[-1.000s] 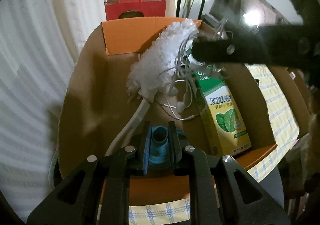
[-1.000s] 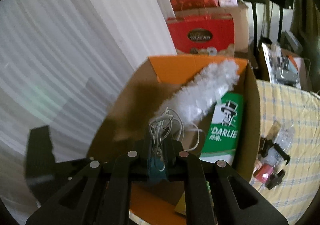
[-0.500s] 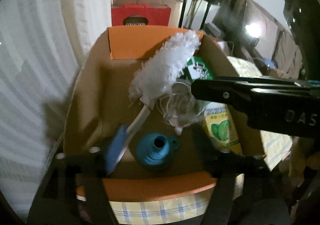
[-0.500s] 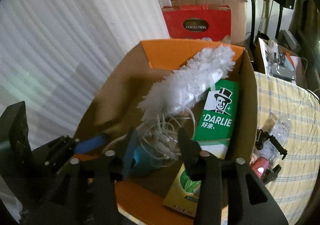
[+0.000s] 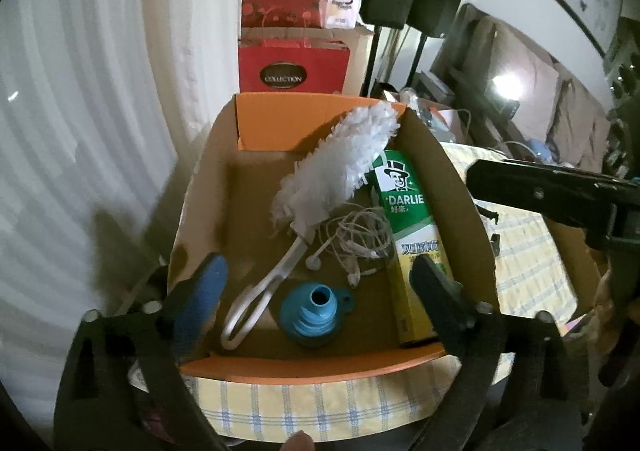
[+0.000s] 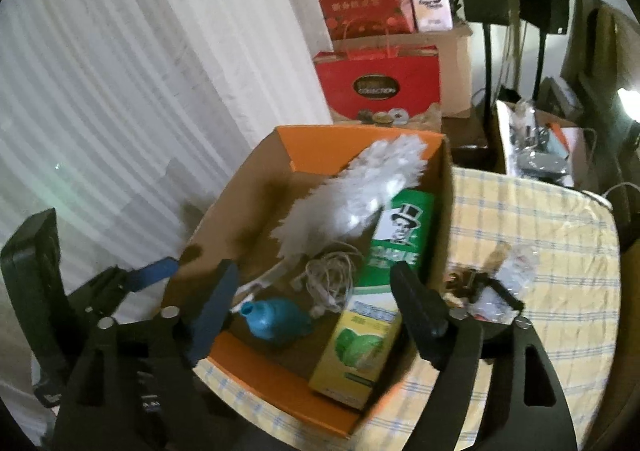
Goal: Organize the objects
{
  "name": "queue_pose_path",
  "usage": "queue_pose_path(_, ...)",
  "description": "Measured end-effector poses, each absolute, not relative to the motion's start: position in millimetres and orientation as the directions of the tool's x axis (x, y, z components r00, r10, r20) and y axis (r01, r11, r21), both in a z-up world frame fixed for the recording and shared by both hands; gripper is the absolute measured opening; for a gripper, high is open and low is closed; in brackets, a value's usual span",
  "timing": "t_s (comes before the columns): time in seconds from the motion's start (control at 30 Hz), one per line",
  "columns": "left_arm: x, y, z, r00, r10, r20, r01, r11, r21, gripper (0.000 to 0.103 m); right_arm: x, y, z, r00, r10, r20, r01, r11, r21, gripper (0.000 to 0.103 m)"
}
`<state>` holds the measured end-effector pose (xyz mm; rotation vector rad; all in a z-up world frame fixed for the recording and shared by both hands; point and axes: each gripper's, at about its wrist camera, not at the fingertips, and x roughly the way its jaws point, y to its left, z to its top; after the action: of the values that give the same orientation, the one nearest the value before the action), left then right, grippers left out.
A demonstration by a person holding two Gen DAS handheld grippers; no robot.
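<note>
- With both claws standing wide and nothing between their fingers, the step in hand looks like the release and pull-back after two drops into the cardboard box (image 5: 200,187)
- The left claw (image 5: 316,291) has just been opening; its jaws are apart, blue pad to one side, black finger to the other, and the teal funnel (image 5: 316,311) lies free on the box floor below them, touching neither
- The right claw (image 6: 316,311) has likewise just been opening and grips nothing; the tangled white earphones (image 6: 330,277) rest loose in the box beyond its fingers
- Inside the box the white duster (image 5: 340,167) lies slantwise, fluffy head toward the far orange flap, looped handle toward the near wall, just beside the funnel
- The green and yellow toothpaste carton (image 5: 412,239) lies along the box's right wall, with the earphones between it and the duster handle
- On the checked table (image 6: 560,251), just outside the box's right wall, a small heap of things remains, among them what seems to be a clear plastic wrapper (image 6: 516,271) and dark bits; too blurred to name surely
- Judging by that heap, the sorting is well along but not finished
- The next move likely calls for the right claw to swing clear of the box wall, settle over one piece of the heap with jaws open, and close only once a single item sits between the fingers; the crinkly plastic may slip or drag its neighbours
</note>
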<state>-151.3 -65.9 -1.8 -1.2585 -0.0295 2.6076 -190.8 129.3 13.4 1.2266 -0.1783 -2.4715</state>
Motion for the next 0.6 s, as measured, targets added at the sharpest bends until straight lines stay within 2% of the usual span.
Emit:
queue_pose_path(0.2,-145.9,-54.9,4.4,-0.607,0.249,-0.755,-0.229,-0.964,-0.135,0.102,-177.2,150.2,18.6,-0.591,-0.331,-0.736,0.25,-0.942,0.222,0.095)
queue_pose_path(0.6,-135.8,-16.4,12.9,-0.608,0.34,-0.718,-0.303,-0.935,-0.186,0.103,-156.6,210.6,24.9,-0.637,-0.242,-0.732,0.165,-0.97,0.177,0.096)
